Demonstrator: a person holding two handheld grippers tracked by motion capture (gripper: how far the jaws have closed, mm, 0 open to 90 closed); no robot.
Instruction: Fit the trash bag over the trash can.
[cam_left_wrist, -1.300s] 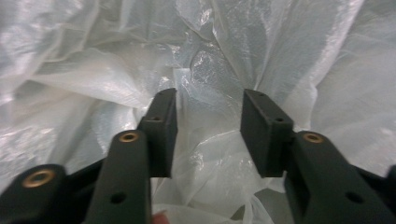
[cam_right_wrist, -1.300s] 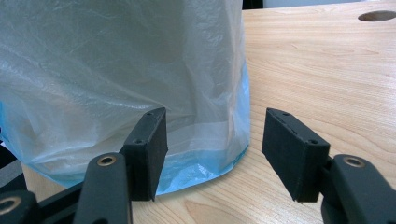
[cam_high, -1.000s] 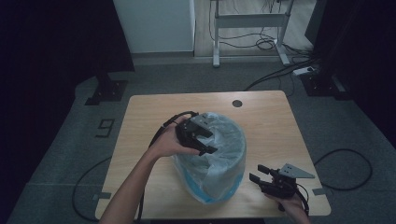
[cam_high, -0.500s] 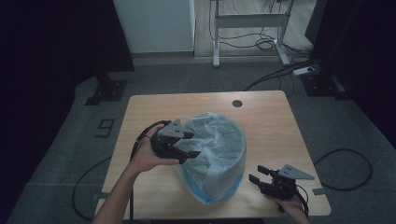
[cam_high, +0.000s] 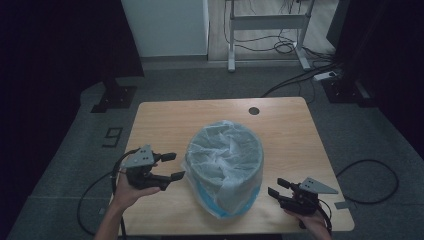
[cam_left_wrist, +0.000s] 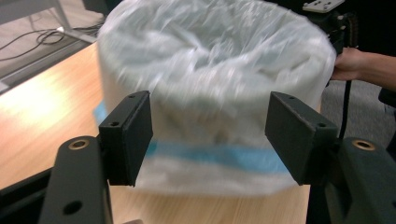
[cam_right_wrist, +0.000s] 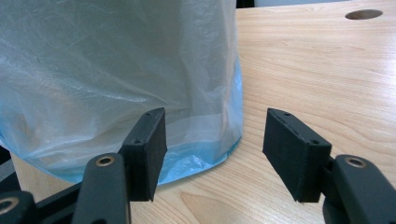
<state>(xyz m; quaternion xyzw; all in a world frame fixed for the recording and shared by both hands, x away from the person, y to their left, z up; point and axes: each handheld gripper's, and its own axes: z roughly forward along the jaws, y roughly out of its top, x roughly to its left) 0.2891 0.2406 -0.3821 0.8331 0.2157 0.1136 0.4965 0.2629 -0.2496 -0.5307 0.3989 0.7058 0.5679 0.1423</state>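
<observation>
At the middle of the wooden table (cam_high: 165, 120), toward its near edge, stands a round bin (cam_high: 226, 167) lined with a translucent plastic bag (cam_high: 225, 150) over a blue band. From the high view, the left claw (cam_high: 172, 166) hangs by the near left corner, just beside the bin, its jaws apart and holding nothing after just opening wider. The right claw (cam_high: 278, 187) rests near the near right corner, jaws spread and empty. A round cable hole (cam_high: 254, 110) marks the far edge; cables (cam_high: 295, 47) lie on the floor beyond.

The left gripper view sets the blurred bin (cam_left_wrist: 210, 93) between open jaws, with the other hand (cam_left_wrist: 348, 63) behind it.

The right gripper view shows the bag's (cam_right_wrist: 116, 70) wrinkled skirt against the table (cam_right_wrist: 317, 70), clear of its jaws.
</observation>
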